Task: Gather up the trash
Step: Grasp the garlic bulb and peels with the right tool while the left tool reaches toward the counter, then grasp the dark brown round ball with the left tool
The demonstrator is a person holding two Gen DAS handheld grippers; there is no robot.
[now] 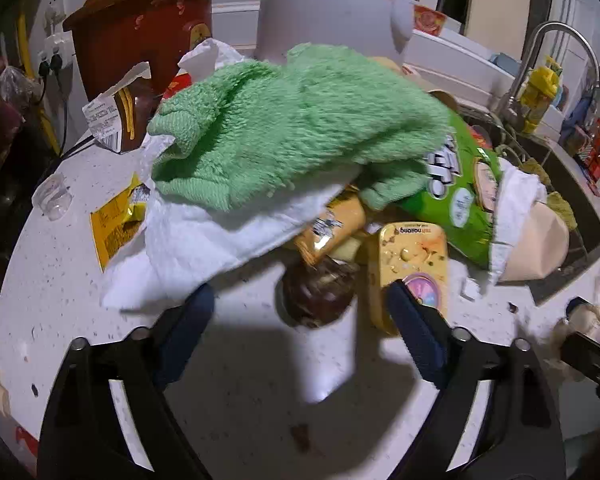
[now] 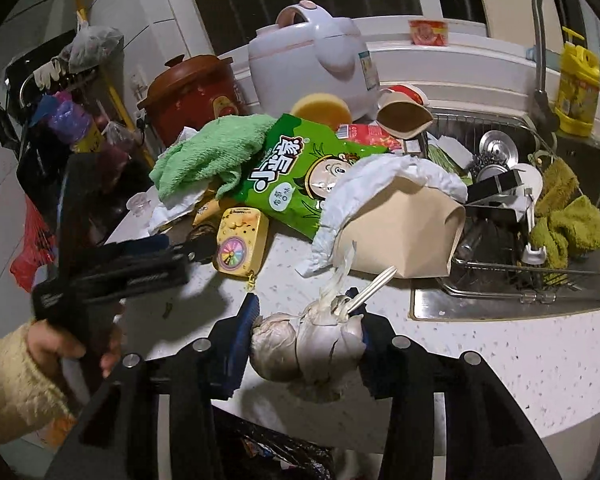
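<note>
My left gripper (image 1: 300,312) stands open low over the white counter (image 1: 240,400), and nothing is between its fingers. Just past its tips lie a brown round wrapper (image 1: 316,296) and a yellow tin (image 1: 412,264). Behind them is a pile: a white paper towel (image 1: 204,240), a green snack bag (image 1: 456,192), a yellow wrapper (image 1: 112,228) and a crushed beige paper cup (image 1: 536,244). My right gripper (image 2: 306,320) is shut on a crumpled greyish plastic bundle (image 2: 312,344) with a plastic fork (image 2: 374,284) sticking out, held at the counter's near edge. My left gripper (image 2: 180,246) reaches toward the tin (image 2: 242,240).
A green towel (image 1: 284,128) drapes over the pile. A brown clay pot (image 1: 140,36) and a white rice cooker (image 1: 332,12) stand behind. The sink (image 2: 512,240) with a dish rack and tap is at the right. A dark trash bag (image 2: 284,452) hangs below the counter edge.
</note>
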